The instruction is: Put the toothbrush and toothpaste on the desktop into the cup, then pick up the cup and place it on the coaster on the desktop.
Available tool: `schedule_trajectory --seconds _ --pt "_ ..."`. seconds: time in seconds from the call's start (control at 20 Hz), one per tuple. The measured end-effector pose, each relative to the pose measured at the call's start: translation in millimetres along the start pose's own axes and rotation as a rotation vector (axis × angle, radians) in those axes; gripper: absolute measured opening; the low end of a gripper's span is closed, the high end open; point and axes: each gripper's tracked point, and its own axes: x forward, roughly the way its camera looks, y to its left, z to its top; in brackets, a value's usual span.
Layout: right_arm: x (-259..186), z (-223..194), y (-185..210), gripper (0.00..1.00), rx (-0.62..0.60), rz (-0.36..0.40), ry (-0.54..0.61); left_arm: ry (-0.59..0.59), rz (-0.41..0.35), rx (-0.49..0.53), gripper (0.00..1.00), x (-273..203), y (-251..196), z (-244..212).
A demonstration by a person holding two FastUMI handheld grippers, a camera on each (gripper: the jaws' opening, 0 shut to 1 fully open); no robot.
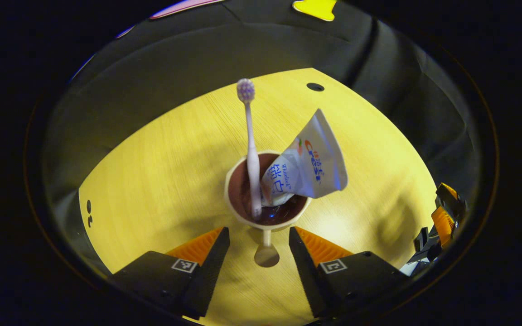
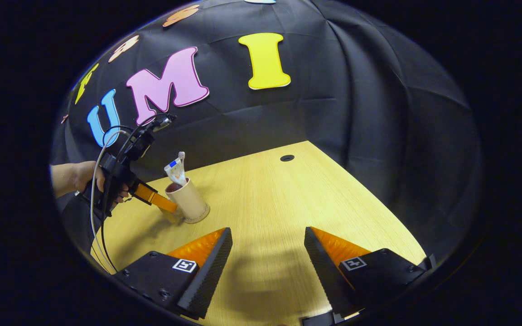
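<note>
A pale cup [image 1: 238,170] with a dark inside stands upright on the wooden desktop [image 1: 161,181]. A white toothbrush [image 1: 251,149] with purple bristles stands in it, head up. A white toothpaste tube [image 1: 311,165] leans beside it, crimped end up. My left gripper [image 1: 258,232] is open just short of the cup, one finger on either side of its small handle [image 1: 266,251], touching nothing. In the right gripper view the cup [image 2: 189,199] stands at the left, with a wider foot that may be the coaster. A hand holds the left gripper [image 2: 166,206] against the cup's left side. My right gripper [image 2: 268,231] hangs open over bare desktop.
The desktop [image 2: 279,199] has a dark cable hole [image 2: 287,158] near its far edge, also seen as a hole [image 1: 315,86] in the left gripper view. Black cloth walls the booth behind. The right gripper [image 1: 444,213] sits at the desk's right edge.
</note>
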Motion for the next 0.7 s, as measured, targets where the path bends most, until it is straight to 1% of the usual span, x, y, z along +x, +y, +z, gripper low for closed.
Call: schedule_trajectory --seconds 0.05,0.15,0.35,0.45,0.6,0.7 --pt "1 1 3 0.99 -0.005 0.006 -0.002 -0.027 0.007 -0.01 0.92 -8 1 2" --pt "0 6 10 0.99 -0.016 0.018 -0.008 -0.097 0.025 -0.031 1.0 -25 5 6" --pt "-4 19 27 0.99 -0.044 0.053 -0.02 -0.259 0.051 -0.069 1.0 -74 10 8" --pt "-8 28 34 0.99 -0.061 0.066 -0.033 -0.355 0.092 -0.088 0.99 -103 17 4" --pt "-19 42 50 0.98 -0.072 0.092 -0.048 -0.477 0.129 -0.127 0.99 -151 18 -19" --pt "-30 50 61 0.99 -0.078 0.108 -0.056 -0.553 0.167 -0.147 0.99 -180 22 -37"
